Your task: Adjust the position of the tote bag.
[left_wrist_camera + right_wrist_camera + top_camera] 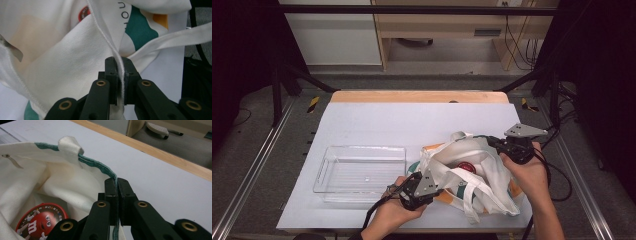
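A: High view, nearest edge first. Left gripper [424, 183] sits low at the near side of the counter [377, 122], held in the person's left hand [393, 212]. Where's the tote bag?

B: Tote bag [467, 175] lies on the right half of the counter, crumpled, mouth held up between both grippers. White cloth with teal and orange print; one strap [469, 205] trails toward the near edge.

A: Left jaws?

B: Left gripper view: left gripper [119, 67] has its jaws clamped on a stitched white hem of the tote bag [62, 62], cloth pinched flat between the pads. A strap [175, 37] runs off to the right behind them.

A: And the clear tray?

B: Clear plastic tray [329, 167] rests left of the bag, just beside the left gripper, not touched by it.

A: Farther out, the right side?

B: Right gripper [499, 145] is at the bag's far right rim, right hand [524, 172] behind it. Right gripper view: right gripper [117, 182] has its jaws pressed together on the teal-edged rim [96, 163] of the tote bag [37, 180]. A strap loop [70, 145] stands up farther along that rim.

A: Anything inside?

B: A round red tin [41, 221] with a cartoon candy figure lies inside the bag, below the rim. It also shows as a red spot [467, 167] in the high view. Beyond the bag, bare white counter, then its wooden far edge [160, 153].
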Tool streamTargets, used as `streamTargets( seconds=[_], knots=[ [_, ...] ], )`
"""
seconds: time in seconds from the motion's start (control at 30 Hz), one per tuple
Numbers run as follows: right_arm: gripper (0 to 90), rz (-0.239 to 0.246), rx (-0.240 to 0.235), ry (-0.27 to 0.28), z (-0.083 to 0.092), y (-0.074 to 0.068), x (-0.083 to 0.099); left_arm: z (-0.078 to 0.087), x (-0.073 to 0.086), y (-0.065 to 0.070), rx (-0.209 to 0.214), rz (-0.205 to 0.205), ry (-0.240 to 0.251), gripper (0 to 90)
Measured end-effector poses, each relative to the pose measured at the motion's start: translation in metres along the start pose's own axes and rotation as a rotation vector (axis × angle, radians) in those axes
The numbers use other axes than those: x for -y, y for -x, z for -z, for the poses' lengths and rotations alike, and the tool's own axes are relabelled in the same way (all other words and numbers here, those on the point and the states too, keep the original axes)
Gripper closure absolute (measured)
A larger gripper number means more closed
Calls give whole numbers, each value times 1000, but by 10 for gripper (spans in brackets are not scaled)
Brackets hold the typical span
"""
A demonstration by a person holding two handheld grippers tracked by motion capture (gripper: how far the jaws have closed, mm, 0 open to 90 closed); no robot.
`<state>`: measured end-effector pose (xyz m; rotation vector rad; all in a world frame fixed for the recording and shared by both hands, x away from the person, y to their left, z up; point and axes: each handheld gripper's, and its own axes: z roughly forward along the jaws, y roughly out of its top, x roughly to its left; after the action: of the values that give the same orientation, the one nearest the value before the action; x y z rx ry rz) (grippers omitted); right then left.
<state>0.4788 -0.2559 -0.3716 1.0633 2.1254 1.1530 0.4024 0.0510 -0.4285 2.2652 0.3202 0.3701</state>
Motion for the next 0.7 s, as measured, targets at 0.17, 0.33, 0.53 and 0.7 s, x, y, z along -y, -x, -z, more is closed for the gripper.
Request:
streamTargets(
  seconds=[0.17,0.33,0.53,0.7],
  knots=[
    [745,6,-22,-2,2,-1,1,-5,6,2,-8,-8,-20,835],
    [566,14,-30,10,9,-3,2,-5,8,1,-12,23,4,831],
    [467,40,-55,-50,1,-8,9,-4,9,-2,-6,30,2,833],
    [483,64,-48,-118,-6,-9,15,-5,11,-4,-1,37,-4,833]
  ],
)
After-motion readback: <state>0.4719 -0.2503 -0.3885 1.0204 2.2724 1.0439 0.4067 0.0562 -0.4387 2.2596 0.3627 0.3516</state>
